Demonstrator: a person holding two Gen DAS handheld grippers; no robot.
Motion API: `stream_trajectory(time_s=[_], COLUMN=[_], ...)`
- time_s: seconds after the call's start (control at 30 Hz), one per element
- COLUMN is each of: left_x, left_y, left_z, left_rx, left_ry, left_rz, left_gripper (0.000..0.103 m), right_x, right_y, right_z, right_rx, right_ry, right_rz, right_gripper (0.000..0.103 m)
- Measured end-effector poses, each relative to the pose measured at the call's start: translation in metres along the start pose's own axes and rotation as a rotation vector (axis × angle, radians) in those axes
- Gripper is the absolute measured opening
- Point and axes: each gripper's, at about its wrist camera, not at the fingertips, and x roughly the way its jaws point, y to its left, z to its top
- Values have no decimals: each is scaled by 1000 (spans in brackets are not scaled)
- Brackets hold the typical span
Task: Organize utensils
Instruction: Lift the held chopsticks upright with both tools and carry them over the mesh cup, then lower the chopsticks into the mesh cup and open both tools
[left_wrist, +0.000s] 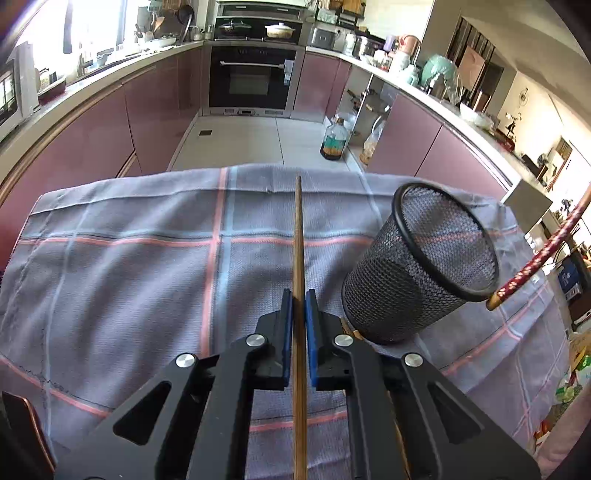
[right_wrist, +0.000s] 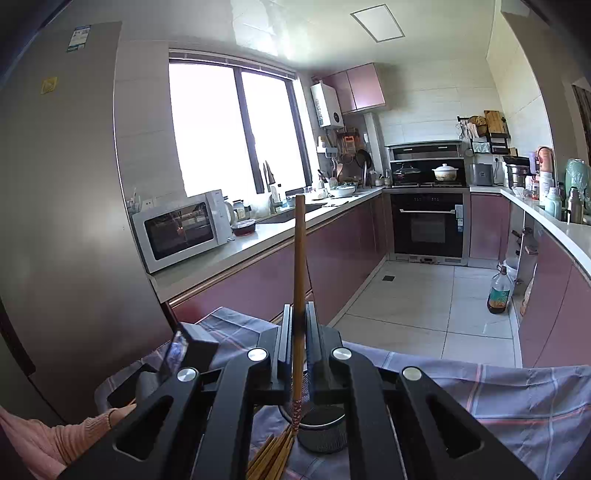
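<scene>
Chopstick: slim, brown, wooden, straight

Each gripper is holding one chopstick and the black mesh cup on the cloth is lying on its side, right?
Not quite: the mesh cup stands upright on the cloth, as the left wrist view shows. The left gripper and right gripper do each hold one chopstick.

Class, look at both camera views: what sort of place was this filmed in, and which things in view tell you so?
A home kitchen, most likely. A built-in oven sits under a hob with pots, a white microwave stands on the long countertop by the window, and pink cabinet fronts line both sides.
</scene>
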Motion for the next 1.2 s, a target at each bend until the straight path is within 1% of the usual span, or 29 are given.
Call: stream_trajectory(time_s=[0.1,0.2,0.3,0.4,0.47,0.5,0.57,0.67,0.73,0.77,0.83,1.0,1.1,1.2], left_x=[-39,-86,-124,-151,-162,-168,-173,-164,-153,-145,-127,-80,-66,-53], left_y=[11,15,6,-8,-20,-26,-37,-54,-64,-69,-76,-82,-86,-86], left_z=[9,20,35,50,60,63,71,82,88,90,94,98,101,107], left_rx=[-32,-51,-39,-17,0,6,5,11,1,-3,-16,-31,-31,-27], left_ry=[-85,-184,-279,-350,-403,-419,-436,-462,-458,-457,-435,-425,-457,-468], left_rz=[-41,-107,-166,-226,-228,-231,-267,-264,-268,-253,-257,-217,-180,-162], left_gripper=[7,7,7,7,7,7,7,7,7,7,7,7,7,7], right_x=[3,10,14,17,19,21,28,37,44,46,50,62,68,72], right_y=[-5,-11,-12,-12,-12,-11,-11,-13,-17,-18,-23,-31,-38,-42], right_z=[4,6,8,12,14,14,13,6,1,-2,-7,-15,-21,-24], right_rx=[-4,8,18,20,13,7,-5,-12,-5,0,17,29,42,60], right_ry=[-4,-3,-14,-28,-35,-32,-13,21,44,51,66,110,136,149], right_rz=[-28,-38,-39,-43,-53,-58,-67,-79,-79,-80,-74,-85,-89,-86], right_gripper=[5,5,5,5,5,5,5,5,5,5,5,5,5,5])
